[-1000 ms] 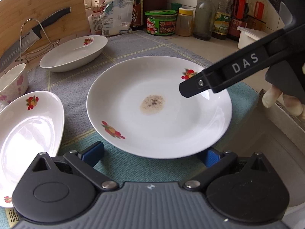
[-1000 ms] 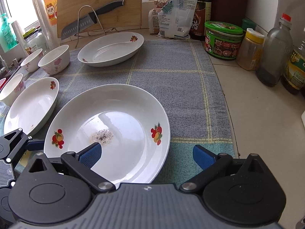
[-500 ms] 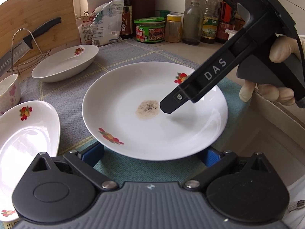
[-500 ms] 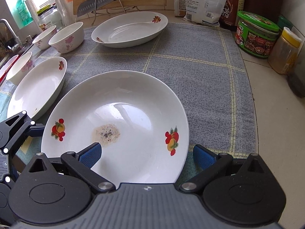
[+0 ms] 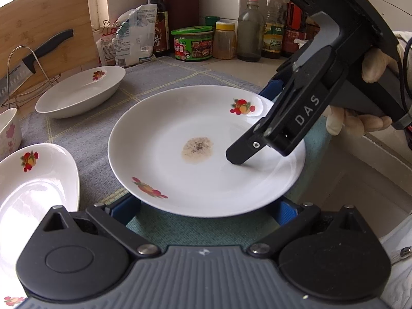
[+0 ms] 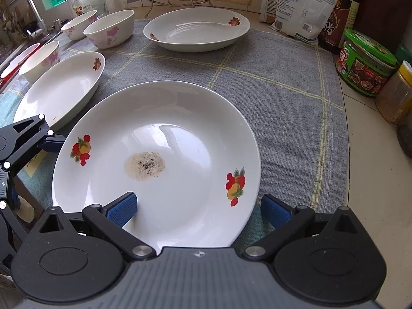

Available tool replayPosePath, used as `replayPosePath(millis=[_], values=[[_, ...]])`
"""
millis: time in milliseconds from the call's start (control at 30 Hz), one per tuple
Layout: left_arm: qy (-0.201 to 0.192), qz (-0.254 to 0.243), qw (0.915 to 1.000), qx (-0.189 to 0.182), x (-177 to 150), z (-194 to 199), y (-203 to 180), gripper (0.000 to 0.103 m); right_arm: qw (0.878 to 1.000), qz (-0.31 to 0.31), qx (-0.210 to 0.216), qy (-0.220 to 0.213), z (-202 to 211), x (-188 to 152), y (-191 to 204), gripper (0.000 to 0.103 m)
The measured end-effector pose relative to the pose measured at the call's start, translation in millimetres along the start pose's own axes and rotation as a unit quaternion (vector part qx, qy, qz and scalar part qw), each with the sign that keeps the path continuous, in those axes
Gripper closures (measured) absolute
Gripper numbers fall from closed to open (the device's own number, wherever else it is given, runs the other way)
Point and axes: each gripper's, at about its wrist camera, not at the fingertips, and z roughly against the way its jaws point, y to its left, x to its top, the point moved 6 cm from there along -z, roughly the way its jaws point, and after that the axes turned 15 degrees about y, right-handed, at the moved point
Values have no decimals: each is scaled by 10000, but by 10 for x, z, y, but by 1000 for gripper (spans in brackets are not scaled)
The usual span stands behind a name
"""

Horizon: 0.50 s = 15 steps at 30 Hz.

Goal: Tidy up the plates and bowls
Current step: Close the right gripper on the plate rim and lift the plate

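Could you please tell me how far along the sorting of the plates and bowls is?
Nothing looks stacked yet. In hand: the right gripper, open, straddles the near rim of the round white plate with a brown stain. Left: two oval white dishes and the pink-flowered bowls lie separately on the grey mat.

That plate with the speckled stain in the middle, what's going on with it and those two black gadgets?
A person holds a gripper in each hand, tidying dishes on a kitchen counter. The right gripper has one open jaw over the stained plate and one outside its rim. The left gripper waits open at its opposite edge. Other plates and bowls sit untouched on the grey cloth.
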Motion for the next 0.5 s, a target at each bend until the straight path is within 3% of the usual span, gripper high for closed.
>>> replayPosePath(millis=[300,500], values=[[35,-183,9998,-110,14,-17,1,0,9997,217,51,-97,22,-15,7,0],[34,-236,9996,-145,25,-29,-6,0,9978,461,424,-232,47,102,-34,0]])
